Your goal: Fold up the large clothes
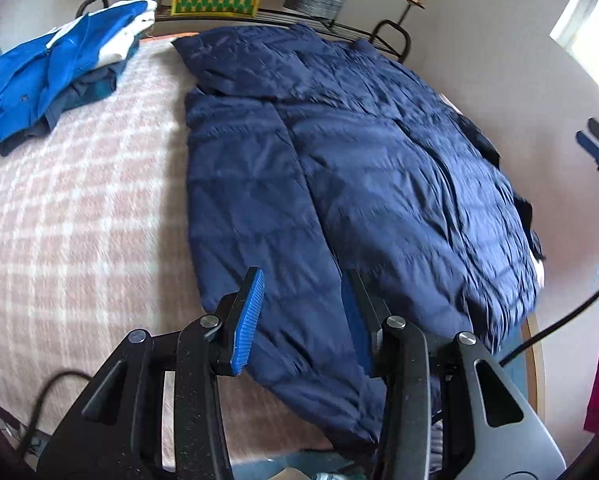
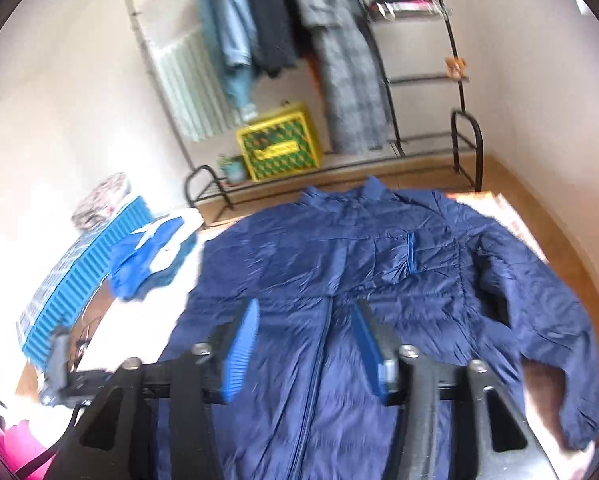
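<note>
A navy quilted jacket lies spread on the table's pink-and-white checked cloth. In the right wrist view the jacket is front up, its zipper running toward me and one sleeve trailing at the right. My left gripper hovers over the jacket's near hem, its blue pads apart and bare. My right gripper is open above the jacket's lower front, with nothing between its fingers. One of its fingers shows at the right edge of the left wrist view.
A stack of folded blue and white clothes sits on the table's far left. Behind stand a black rack with hanging garments and a yellow-green crate. A blue ribbed box is at the left. A black cable hangs at the right.
</note>
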